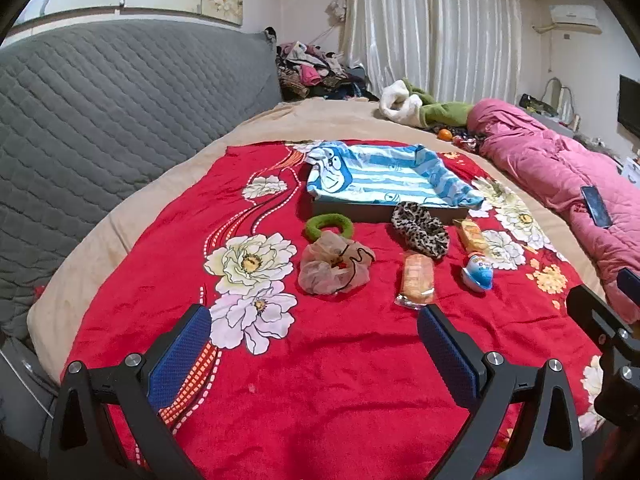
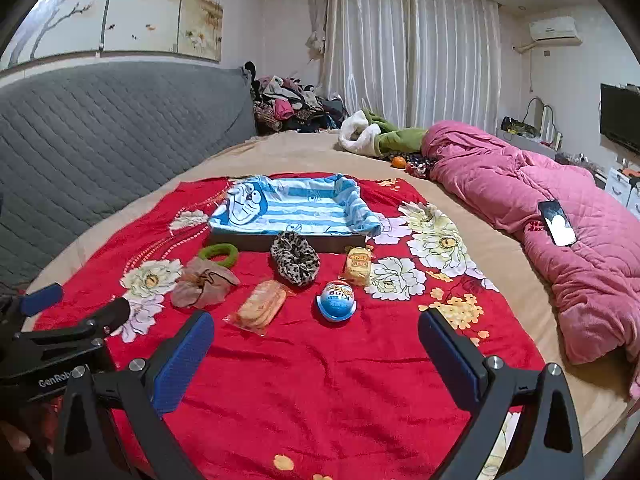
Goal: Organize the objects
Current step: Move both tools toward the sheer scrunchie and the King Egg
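On a red flowered blanket (image 1: 340, 360) (image 2: 320, 380) lie a green hair ring (image 1: 329, 225) (image 2: 219, 255), a sheer beige scrunchie (image 1: 334, 266) (image 2: 204, 285), a leopard scrunchie (image 1: 420, 229) (image 2: 295, 262), a wrapped biscuit pack (image 1: 417, 280) (image 2: 260, 307), a yellow snack pack (image 1: 472, 235) (image 2: 358, 266) and a blue-and-white egg (image 1: 477, 272) (image 2: 336, 300). Behind them stands a shallow box lined with blue striped cartoon cloth (image 1: 380, 180) (image 2: 292, 210). My left gripper (image 1: 314, 344) and right gripper (image 2: 316, 346) hover open and empty in front of the row, apart from everything.
A grey quilted headboard (image 1: 100, 120) rises at the left. A pink quilt (image 2: 540, 208) with a phone (image 2: 557, 223) on it lies along the right. Clothes, a small orange (image 2: 398, 162) and a green-and-white garment (image 2: 380, 136) lie at the bed's far end.
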